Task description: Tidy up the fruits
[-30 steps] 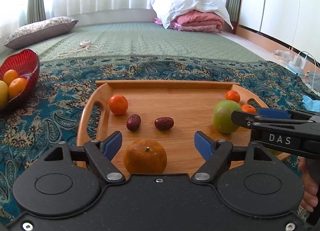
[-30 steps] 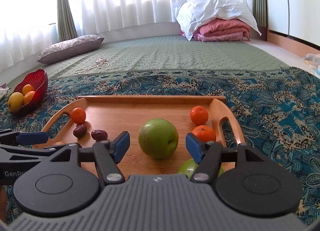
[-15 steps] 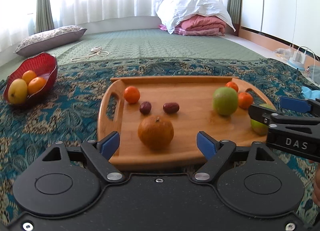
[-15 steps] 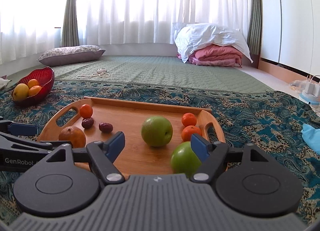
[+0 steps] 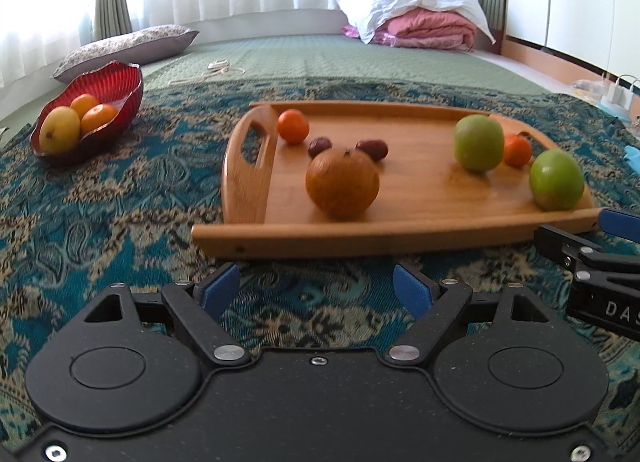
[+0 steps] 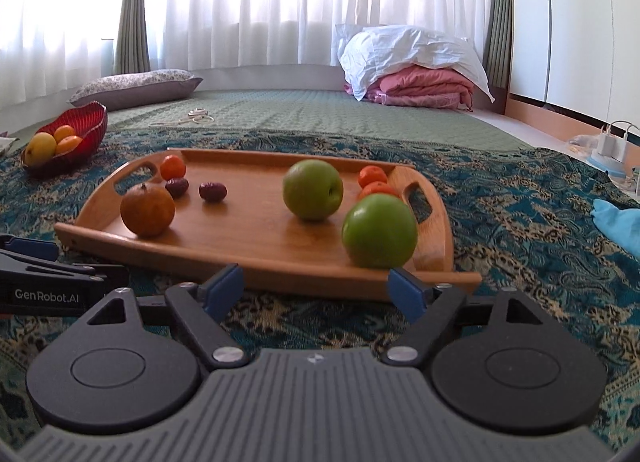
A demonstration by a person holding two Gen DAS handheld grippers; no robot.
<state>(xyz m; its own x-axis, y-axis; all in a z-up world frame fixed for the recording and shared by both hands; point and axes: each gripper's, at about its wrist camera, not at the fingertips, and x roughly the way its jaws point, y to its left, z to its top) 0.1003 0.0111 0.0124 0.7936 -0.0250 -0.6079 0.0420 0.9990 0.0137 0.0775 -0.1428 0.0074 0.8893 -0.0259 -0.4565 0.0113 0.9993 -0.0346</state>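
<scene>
patterned blanket under wooden tray; left gripper and right gripper both wide open, empty (short of tray). risk: round green apple rolling off when nudged.

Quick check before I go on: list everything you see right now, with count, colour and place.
Tray: 1, wooden, on the patterned rug.
Apples: 2, green, right half of tray; second by the near edge.
Large orange: 1, dull orange, tray's near left.
Small oranges: 3, bright orange; one far left, two far right.
Dates: 2, dark red, left of centre.
Bowl: 1, red, on the rug, far left, holding yellow and orange fruit.
Pillow: 1, patterned, far left.
Bedding: white and pink pile, far right.
Left gripper: open, empty, before the tray.
Right gripper: open, empty.
</scene>
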